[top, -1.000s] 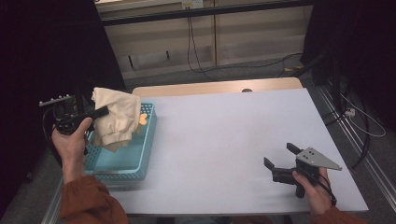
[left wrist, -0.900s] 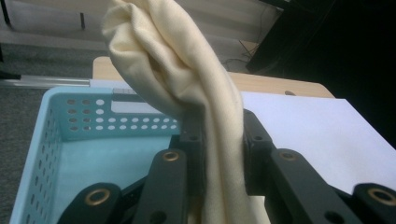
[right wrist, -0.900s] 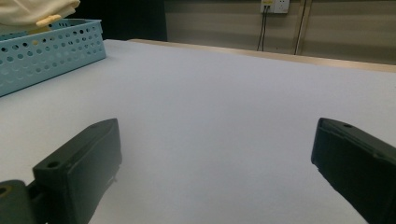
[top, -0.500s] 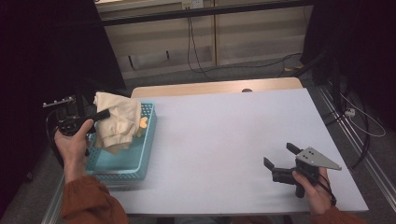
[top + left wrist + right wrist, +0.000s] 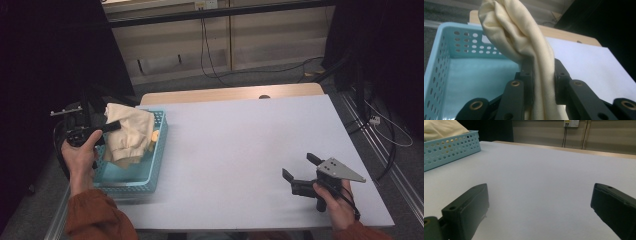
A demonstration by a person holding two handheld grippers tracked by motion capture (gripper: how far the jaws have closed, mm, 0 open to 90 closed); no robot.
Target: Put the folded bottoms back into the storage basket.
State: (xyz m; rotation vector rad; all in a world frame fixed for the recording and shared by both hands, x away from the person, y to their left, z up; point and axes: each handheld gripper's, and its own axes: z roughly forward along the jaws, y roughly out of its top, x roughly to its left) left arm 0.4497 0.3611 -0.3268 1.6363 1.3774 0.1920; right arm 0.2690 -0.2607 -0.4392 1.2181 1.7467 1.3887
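1. The left gripper (image 5: 111,126) was at the left edge of the worktop (image 5: 240,150), held in the person's left hand (image 5: 80,150) above the light blue basket (image 5: 155,167).
2. Its fingers (image 5: 526,75) were closed tight on a cream cloth (image 5: 127,137). In the left gripper view the cloth (image 5: 524,40) ran as a twisted fold between the two black fingers and rose above them.
3. The cloth was lifted over the basket. In the high view its lower part hung down into the basket, and it could not be told whether that part touched the bottom.
4. The basket stood on the left part of the worktop, near the person's side. Its walls had rows of small round holes, which showed well in the left gripper view (image 5: 439,72).
5. A small yellow-orange thing (image 5: 156,135) lay in the basket just beside the cloth, by the right wall. It was too small to tell what it was.
6. The right gripper (image 5: 297,175) was at the near right part of the worktop, well apart from the basket, in the person's right hand (image 5: 335,197).
7. Its fingers (image 5: 466,212) stood wide open, with nothing between them. The right gripper view showed bare white worktop (image 5: 536,182) between them, and the basket (image 5: 449,147) with the cloth (image 5: 441,127) far off at the upper left.
8. A grey three-cornered plate (image 5: 342,170) sat on top of the right gripper.
9. Both sleeves (image 5: 95,215) of the person were rust orange.
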